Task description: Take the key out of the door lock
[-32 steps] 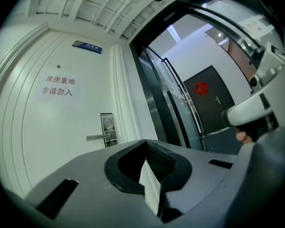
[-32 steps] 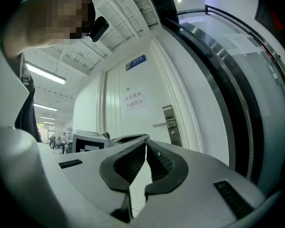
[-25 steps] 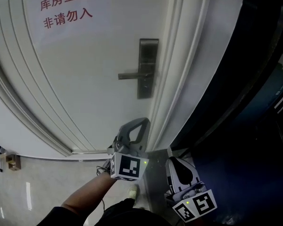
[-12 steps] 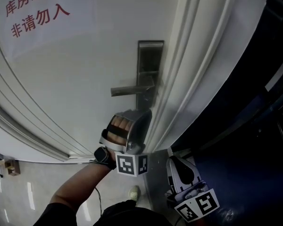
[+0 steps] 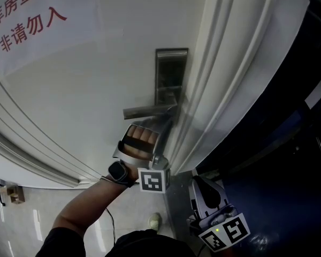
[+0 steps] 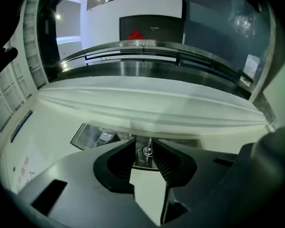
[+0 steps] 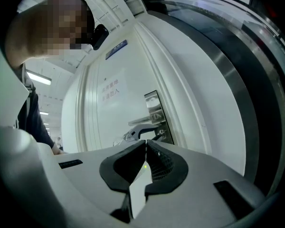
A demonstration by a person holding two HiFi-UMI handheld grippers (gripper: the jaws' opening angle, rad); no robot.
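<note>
Now, key [image 6: 147,150]: lower end of lock plate [image 5: 171,74], shaft pointing back between the tips
Left gripper [image 6: 143,152]: nearer, jaws spread, not yet pinching
Right gripper [image 7: 145,147]: low, jaws pressed together

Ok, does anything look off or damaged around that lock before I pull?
Nothing stands out. The lock plate sits flush and straight on the door, the key pokes from it between the left claw's open jaws, and the right claw hangs shut, low.
</note>
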